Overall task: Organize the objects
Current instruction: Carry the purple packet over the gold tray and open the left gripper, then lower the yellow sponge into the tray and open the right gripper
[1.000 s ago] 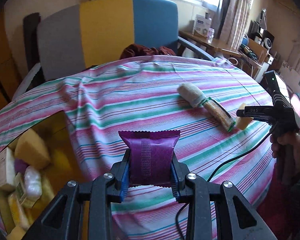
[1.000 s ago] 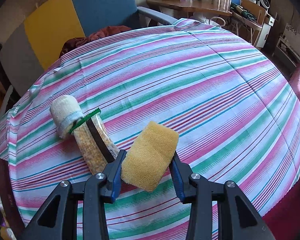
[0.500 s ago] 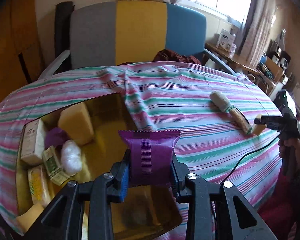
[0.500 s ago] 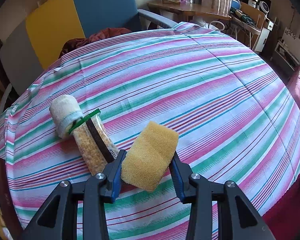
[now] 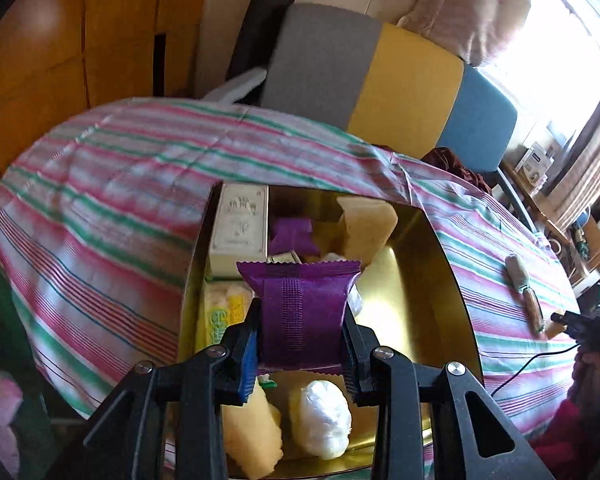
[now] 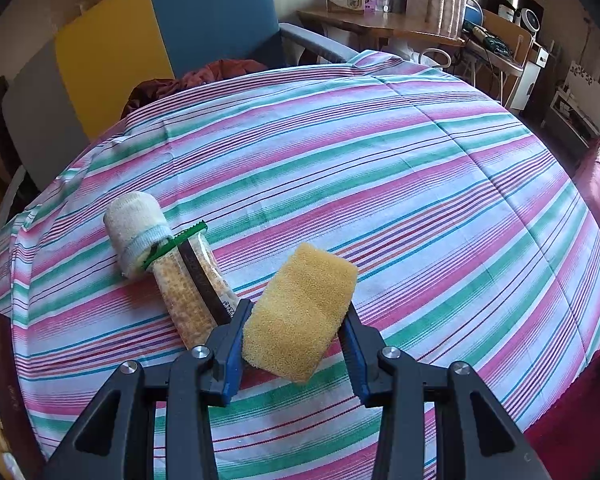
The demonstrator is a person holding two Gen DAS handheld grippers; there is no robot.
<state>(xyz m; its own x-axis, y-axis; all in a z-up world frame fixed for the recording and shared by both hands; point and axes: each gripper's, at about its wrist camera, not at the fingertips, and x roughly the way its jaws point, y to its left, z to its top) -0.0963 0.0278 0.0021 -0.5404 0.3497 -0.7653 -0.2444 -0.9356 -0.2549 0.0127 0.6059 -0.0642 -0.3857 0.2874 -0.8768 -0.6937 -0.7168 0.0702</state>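
Note:
My left gripper (image 5: 301,334) is shut on a purple snack packet (image 5: 302,308), held above a gold tray (image 5: 440,292) set in the striped tablecloth. The tray holds a cream box (image 5: 240,236), a yellow sponge (image 5: 366,226), another purple packet (image 5: 292,234), a white wad (image 5: 320,420) and other small items. My right gripper (image 6: 298,334) is shut on a yellow sponge (image 6: 300,312) just over the cloth. To its left lie a clear packet of grain with a green clip (image 6: 190,280) and a rolled white sock (image 6: 134,230), touching each other.
A striped cloth (image 6: 380,184) covers the round table. A grey, yellow and blue chair (image 5: 380,76) stands behind it with a dark red garment (image 6: 204,78) on its seat. A cluttered desk (image 6: 380,24) and shelves lie at the back right. A black cable (image 5: 532,364) trails near the right hand.
My left gripper has swung left across the table with the purple packet and rolled; it now hangs over the gold tray. The right gripper and its sponge have kept still.

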